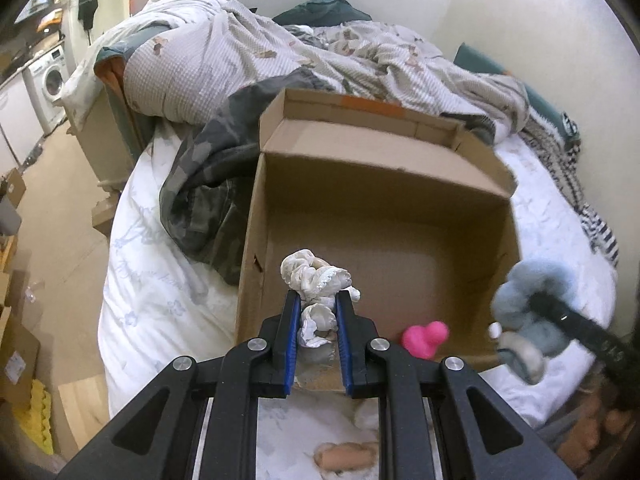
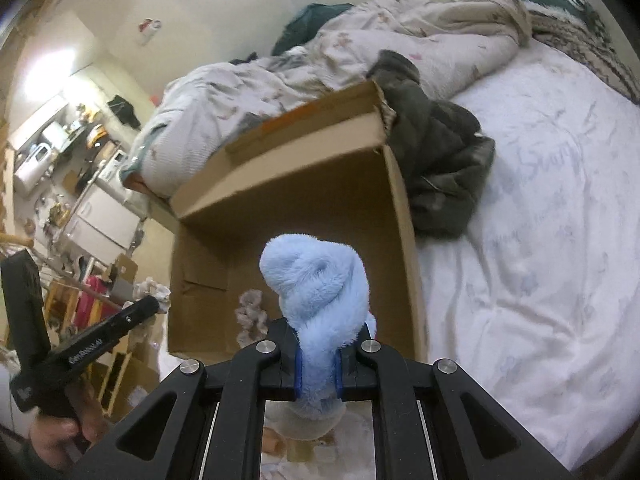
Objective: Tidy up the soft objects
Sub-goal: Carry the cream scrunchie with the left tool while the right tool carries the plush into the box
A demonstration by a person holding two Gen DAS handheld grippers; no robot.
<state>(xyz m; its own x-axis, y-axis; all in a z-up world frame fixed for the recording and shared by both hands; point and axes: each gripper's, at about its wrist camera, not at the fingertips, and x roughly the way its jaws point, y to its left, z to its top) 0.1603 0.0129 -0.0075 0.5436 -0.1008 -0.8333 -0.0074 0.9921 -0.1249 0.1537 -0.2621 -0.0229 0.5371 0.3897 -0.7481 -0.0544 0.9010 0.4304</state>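
An open cardboard box (image 1: pixel 400 184) stands on the bed; it also shows in the right wrist view (image 2: pixel 280 200). My left gripper (image 1: pixel 318 298) is shut on a crumpled white soft toy (image 1: pixel 316 276), held over the box's near edge. A pink soft toy (image 1: pixel 425 338) lies inside the box at the near right corner. My right gripper (image 2: pixel 316 332) is shut on a fluffy light blue soft toy (image 2: pixel 316 280), held just over the box's near rim; it shows in the left wrist view (image 1: pixel 528 312) at the box's right side.
A dark camouflage garment (image 1: pixel 208 184) lies left of the box. A rumpled duvet (image 1: pixel 240 52) is piled behind it. A tan soft toy (image 1: pixel 344 456) lies on the white sheet (image 2: pixel 540 240) under my left gripper. Cartons and a washing machine (image 1: pixel 50 76) stand on the floor at left.
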